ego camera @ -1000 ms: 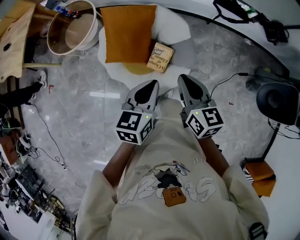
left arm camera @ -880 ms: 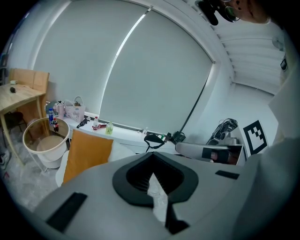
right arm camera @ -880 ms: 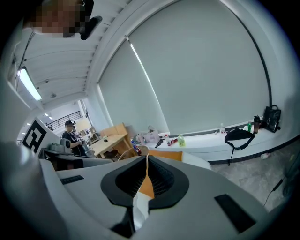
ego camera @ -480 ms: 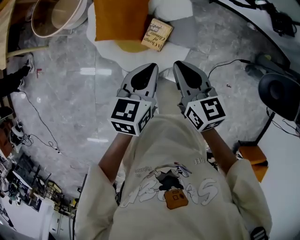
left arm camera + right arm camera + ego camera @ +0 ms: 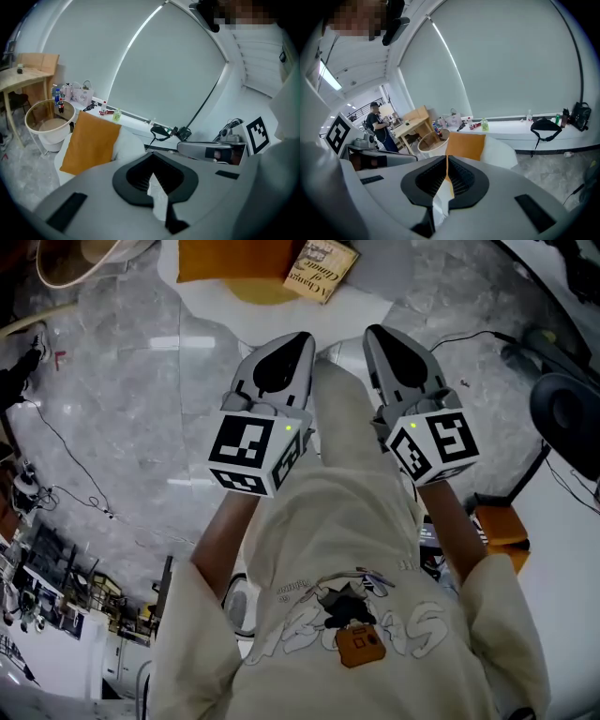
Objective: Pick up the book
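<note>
Two pairs of tongs and one paperback, not yet brought together. Grey marble floor [image 5: 131,399] fills most of the head view, and a person in a cream sweatshirt [image 5: 347,549] stands over it with arms held out ahead. Beyond them sits a low white seat [image 5: 361,310] with an orange cushion [image 5: 230,259] on it and a pale tub [image 5: 80,259] off to its left.

The left tongs [image 5: 304,337] and right tongs [image 5: 372,331] ride side by side, near each other but apart, noses aimed at the seat. Each gripper view shows its jaws pressed together with nothing held, only seat and cushion visible in the sliver past the tips. The book [image 5: 321,268], tan cover up and lying askew, rests on the seat just beside the cushion's right edge. It lies ahead of both noses and is untouched.

Over the past second the seat and book have slid from mid-frame to the top rim of the head view. Through that shift the two pairs of tongs kept their side-by-side pairing and stayed shut. That reads as an approach under way, not a grasp. By this onlooker's reckoning, the jaws must part before either pair can take hold of the cover.
</note>
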`<state>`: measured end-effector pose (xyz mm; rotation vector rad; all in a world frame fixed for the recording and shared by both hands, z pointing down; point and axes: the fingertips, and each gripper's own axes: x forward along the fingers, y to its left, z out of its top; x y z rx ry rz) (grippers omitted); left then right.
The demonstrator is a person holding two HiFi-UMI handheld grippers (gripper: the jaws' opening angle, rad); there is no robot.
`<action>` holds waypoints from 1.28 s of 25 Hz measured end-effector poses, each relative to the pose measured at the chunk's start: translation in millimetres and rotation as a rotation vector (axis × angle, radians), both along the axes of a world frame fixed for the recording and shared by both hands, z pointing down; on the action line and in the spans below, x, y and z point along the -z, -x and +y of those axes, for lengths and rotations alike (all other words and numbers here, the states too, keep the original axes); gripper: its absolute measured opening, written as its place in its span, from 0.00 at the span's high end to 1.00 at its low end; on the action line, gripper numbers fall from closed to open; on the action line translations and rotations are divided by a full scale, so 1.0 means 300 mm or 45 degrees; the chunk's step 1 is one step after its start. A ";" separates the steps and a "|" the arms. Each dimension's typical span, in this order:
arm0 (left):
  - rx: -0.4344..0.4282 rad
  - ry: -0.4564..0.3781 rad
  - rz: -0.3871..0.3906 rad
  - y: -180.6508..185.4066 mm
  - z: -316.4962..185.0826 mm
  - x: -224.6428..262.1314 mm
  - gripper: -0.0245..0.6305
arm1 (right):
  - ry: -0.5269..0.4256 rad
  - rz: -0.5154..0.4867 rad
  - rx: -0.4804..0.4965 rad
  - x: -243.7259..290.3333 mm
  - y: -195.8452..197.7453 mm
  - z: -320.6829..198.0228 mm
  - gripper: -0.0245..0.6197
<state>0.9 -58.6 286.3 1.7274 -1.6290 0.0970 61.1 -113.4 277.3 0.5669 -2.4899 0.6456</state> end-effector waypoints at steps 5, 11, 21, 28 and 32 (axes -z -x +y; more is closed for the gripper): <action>-0.024 0.024 0.010 0.012 -0.020 -0.091 0.95 | 0.027 0.023 -0.011 -0.094 0.022 -0.007 0.92; -0.090 0.054 0.001 -0.007 -0.033 -0.209 0.95 | 0.057 0.049 -0.053 -0.215 0.026 -0.018 0.92; -0.141 0.099 -0.030 -0.014 -0.065 -0.402 0.95 | 0.107 0.073 -0.138 -0.432 -0.002 -0.079 0.92; -0.188 0.120 -0.055 -0.003 -0.114 -0.527 0.95 | 0.143 0.078 -0.163 -0.587 0.041 -0.099 0.92; -0.184 0.140 -0.049 -0.007 -0.135 -0.594 0.95 | 0.157 0.082 -0.174 -0.665 0.046 -0.116 0.92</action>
